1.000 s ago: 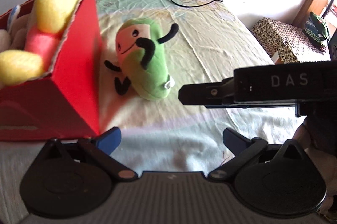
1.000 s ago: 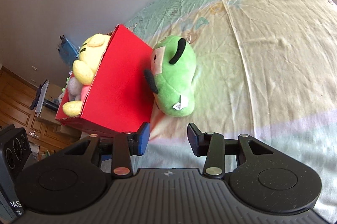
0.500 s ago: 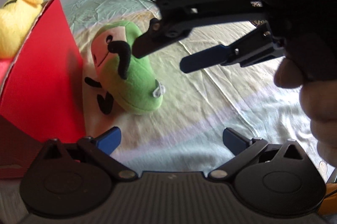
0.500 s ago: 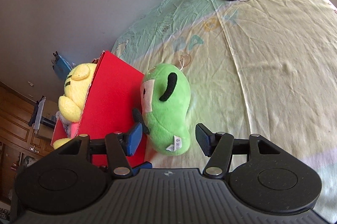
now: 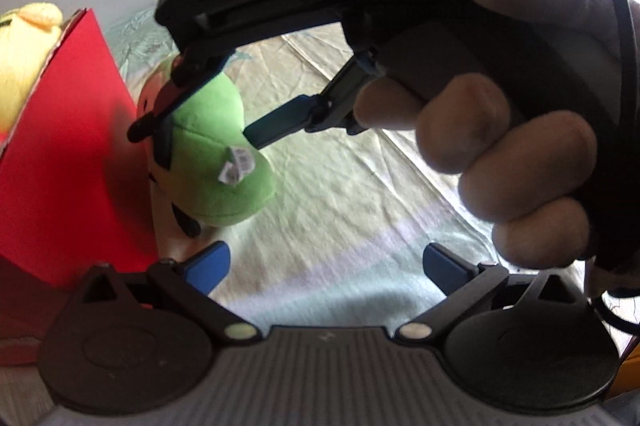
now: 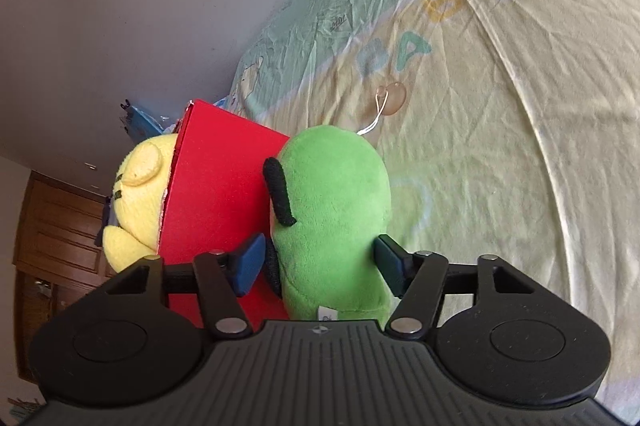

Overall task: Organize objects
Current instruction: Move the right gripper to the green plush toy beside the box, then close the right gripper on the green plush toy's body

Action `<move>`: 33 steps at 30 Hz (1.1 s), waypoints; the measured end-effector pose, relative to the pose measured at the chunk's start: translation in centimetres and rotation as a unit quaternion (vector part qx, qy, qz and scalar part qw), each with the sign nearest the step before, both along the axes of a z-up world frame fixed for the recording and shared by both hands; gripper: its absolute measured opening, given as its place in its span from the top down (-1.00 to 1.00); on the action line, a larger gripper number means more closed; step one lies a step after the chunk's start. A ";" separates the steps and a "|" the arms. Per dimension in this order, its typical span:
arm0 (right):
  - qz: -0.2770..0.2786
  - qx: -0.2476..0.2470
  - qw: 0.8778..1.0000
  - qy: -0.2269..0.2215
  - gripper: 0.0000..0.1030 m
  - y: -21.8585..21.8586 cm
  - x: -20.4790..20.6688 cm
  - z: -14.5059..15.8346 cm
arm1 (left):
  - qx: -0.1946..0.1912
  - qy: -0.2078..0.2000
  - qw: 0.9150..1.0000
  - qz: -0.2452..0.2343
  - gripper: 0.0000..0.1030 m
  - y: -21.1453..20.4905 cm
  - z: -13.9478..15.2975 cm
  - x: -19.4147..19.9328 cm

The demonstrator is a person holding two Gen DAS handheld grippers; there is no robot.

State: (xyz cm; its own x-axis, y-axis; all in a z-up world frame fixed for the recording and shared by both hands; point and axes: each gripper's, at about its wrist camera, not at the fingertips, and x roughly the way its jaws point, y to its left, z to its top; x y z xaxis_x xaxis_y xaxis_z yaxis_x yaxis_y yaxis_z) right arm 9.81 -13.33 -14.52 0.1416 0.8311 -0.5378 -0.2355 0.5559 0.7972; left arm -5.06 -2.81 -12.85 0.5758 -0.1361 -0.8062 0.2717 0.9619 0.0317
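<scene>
Advanced over the bed (image 6: 500, 146) since a second ago: right gripper (image 6: 320, 262), wider, straddling green plush (image 6: 332, 210), pads not yet pressing. Left gripper (image 5: 324, 266) wide, empty. Beyond, against red box (image 6: 220, 194), plush unboxed; yellow plush (image 6: 136, 202) already inside.

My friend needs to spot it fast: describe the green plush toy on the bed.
On the pale bedsheet stands a red box with a yellow plush inside. The green plush toy lies outside against the box's wall, the only green one, with black limbs and a white tag.
</scene>
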 end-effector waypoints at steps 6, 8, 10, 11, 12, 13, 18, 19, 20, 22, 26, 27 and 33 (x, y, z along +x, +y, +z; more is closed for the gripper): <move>-0.013 0.013 1.000 0.019 0.28 -2.1 -0.1 -0.5 | -0.014 -0.002 1.000 0.003 -0.99 0.1 0.8 -0.1; -0.016 0.012 1.000 0.019 0.33 -2.9 -0.3 -0.6 | -0.009 -0.006 1.000 -0.003 -0.99 -0.2 1.0 -0.2; -0.025 0.010 0.999 0.019 0.34 -3.6 -0.4 -0.7 | -0.004 -0.012 1.000 -0.009 -0.99 -0.8 1.2 -0.3; -0.029 0.008 0.999 0.019 0.33 -4.0 -0.3 -0.7 | -0.002 -0.013 1.000 -0.012 -0.99 -1.1 1.3 -0.3; -0.033 0.005 0.999 0.018 0.33 -4.3 -0.2 -0.8 | 0.000 -0.016 1.000 -0.014 -0.99 -1.4 1.4 -0.3; -0.037 0.000 0.999 0.016 0.33 -4.7 -0.2 -0.8 | 0.002 -0.019 1.000 -0.014 -0.99 -1.7 1.5 -0.3; -0.047 -0.032 0.998 0.003 0.30 -6.2 0.1 -0.8 | 0.002 -0.040 0.999 -0.003 -0.99 -1.9 2.5 0.0; -0.049 -0.030 0.998 0.003 0.30 -6.5 0.2 -0.7 | 0.002 -0.046 0.999 0.001 -0.99 -1.6 2.9 0.2; -0.053 -0.024 0.998 0.001 0.30 -6.9 0.3 -0.6 | 0.001 -0.052 0.999 0.006 -0.99 -1.2 3.1 0.4; -0.063 -0.006 0.998 -0.004 0.26 -7.8 0.4 -0.1 | 0.000 -0.063 0.998 0.016 -0.99 -1.2 3.7 1.2; -0.064 0.015 0.998 -0.019 -0.02 -8.0 1.2 1.2 | 0.019 -0.073 0.997 0.036 -0.99 -1.4 3.0 4.0; -0.058 0.019 0.998 -0.022 -0.08 -7.6 1.6 1.4 | 0.015 -0.065 0.997 0.041 -0.98 -1.2 2.8 4.8; 0.002 0.005 0.999 -0.045 -0.19 -4.6 2.6 2.7 | -0.001 -0.075 0.997 0.013 -0.98 -2.0 2.9 4.4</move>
State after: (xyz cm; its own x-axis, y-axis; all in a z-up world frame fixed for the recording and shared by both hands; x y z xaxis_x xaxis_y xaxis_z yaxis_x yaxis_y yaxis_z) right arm 12.36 -17.95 -11.87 0.1864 0.8369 -0.5146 -0.3083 0.5471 0.7782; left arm -0.65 -4.78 -9.92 0.6935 -0.1218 -0.7101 0.2396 0.9685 0.0679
